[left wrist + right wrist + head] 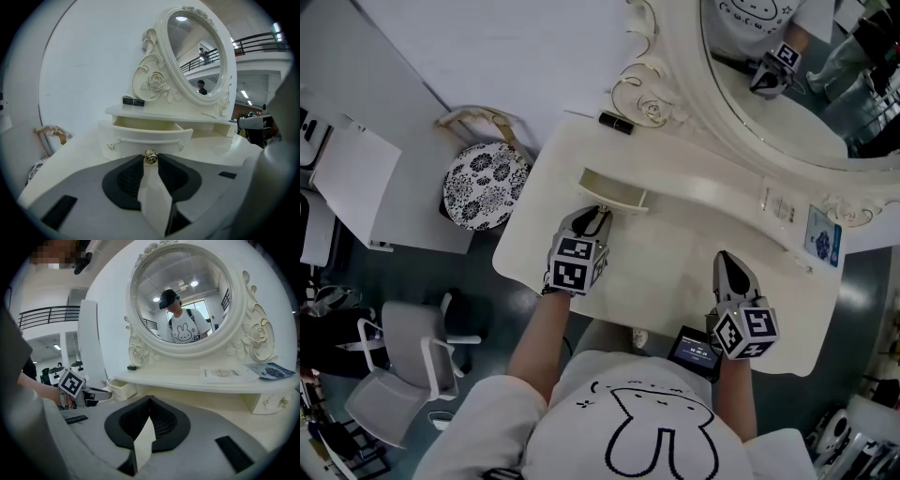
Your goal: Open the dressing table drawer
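Left claw [596, 216] clenched on the drawer knob [150, 156]
Pull straight back, level, so the drawer [150, 136] ahead cannot bind (right claw [727, 264] closed, empty)

On the cream dressing table [675, 267], an oval mirror [680, 66] is carried; on its raised shelf [703, 173] a small black object [616, 122], a white leaflet [778, 204] and a blue card [823, 234] are laid.

The cream drawer [145, 135], curved at the front, stands pulled partway out with its pale inside showing. It lies straight ahead of the left tongs [150, 161], whose tips pinch its small metal knob [150, 155].
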A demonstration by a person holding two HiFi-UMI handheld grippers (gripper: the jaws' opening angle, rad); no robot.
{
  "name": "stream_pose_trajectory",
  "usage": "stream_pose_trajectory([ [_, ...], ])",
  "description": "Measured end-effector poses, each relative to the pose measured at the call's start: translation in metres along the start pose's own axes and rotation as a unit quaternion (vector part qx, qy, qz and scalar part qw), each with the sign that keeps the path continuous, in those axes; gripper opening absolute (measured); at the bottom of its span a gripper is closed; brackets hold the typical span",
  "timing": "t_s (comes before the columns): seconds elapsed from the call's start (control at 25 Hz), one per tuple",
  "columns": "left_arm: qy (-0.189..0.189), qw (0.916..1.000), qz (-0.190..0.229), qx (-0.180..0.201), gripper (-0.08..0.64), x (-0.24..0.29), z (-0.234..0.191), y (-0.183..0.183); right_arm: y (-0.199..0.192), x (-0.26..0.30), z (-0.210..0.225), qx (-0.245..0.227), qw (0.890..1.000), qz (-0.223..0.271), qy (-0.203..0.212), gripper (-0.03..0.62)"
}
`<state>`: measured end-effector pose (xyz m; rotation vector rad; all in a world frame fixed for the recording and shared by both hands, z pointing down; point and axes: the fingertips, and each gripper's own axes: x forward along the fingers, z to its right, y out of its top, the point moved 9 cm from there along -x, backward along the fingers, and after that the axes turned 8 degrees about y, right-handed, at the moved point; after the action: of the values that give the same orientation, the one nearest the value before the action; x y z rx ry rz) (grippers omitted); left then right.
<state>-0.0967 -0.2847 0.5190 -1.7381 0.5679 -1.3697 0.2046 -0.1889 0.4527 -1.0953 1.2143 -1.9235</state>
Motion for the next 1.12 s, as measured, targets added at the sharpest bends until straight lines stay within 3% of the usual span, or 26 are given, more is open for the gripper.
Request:
stream_pose_trajectory([
  [1.12, 0.023, 0.9996, 0.006, -0.012, 0.127, -0.02, 0.007, -0.015, -0.002, -0.025, -0.003, -0.013, 1.0, 0.012, 0.013, 0.012],
])
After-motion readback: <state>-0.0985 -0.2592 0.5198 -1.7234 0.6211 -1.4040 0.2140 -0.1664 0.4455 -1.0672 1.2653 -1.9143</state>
